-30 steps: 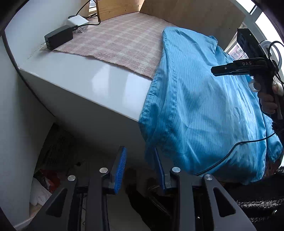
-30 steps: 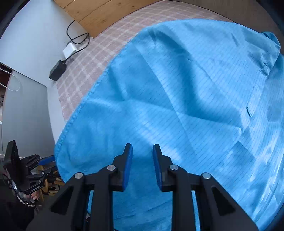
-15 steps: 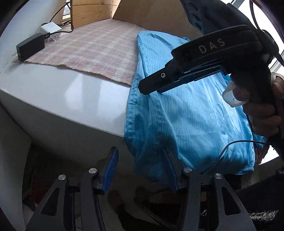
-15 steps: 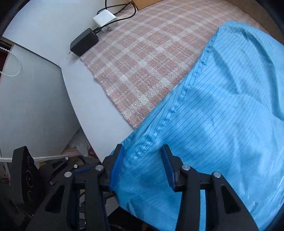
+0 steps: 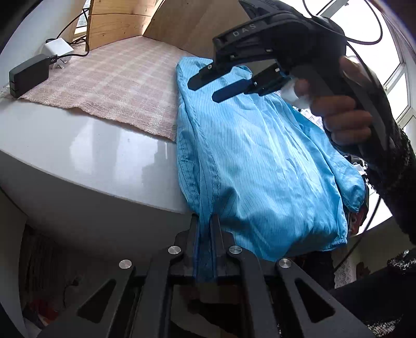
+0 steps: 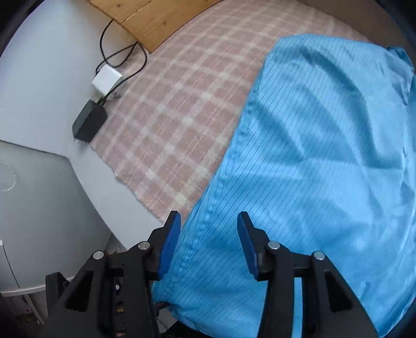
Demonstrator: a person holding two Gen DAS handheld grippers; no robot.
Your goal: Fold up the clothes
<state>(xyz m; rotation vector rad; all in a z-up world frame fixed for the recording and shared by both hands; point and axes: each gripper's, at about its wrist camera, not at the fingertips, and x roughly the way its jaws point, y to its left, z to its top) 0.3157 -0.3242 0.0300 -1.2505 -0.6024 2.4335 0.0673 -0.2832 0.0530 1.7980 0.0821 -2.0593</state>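
Note:
A light blue pinstriped garment lies across the right side of a white table, its near part hanging over the rounded front edge. My left gripper is shut on the garment's hanging left seam below the table edge. In the left wrist view my right gripper, held in a person's hand, hovers open above the garment's far left edge. The right wrist view shows my right gripper open over the garment, its fingers straddling the left hem.
A pink plaid cloth covers the white table left of the garment. A black power adapter and a white charger with cables sit at its far left corner. Wooden panels stand behind.
My left gripper moved up to the hanging seam and shut on it. My right gripper swung left over the garment's left hem and opened wider.

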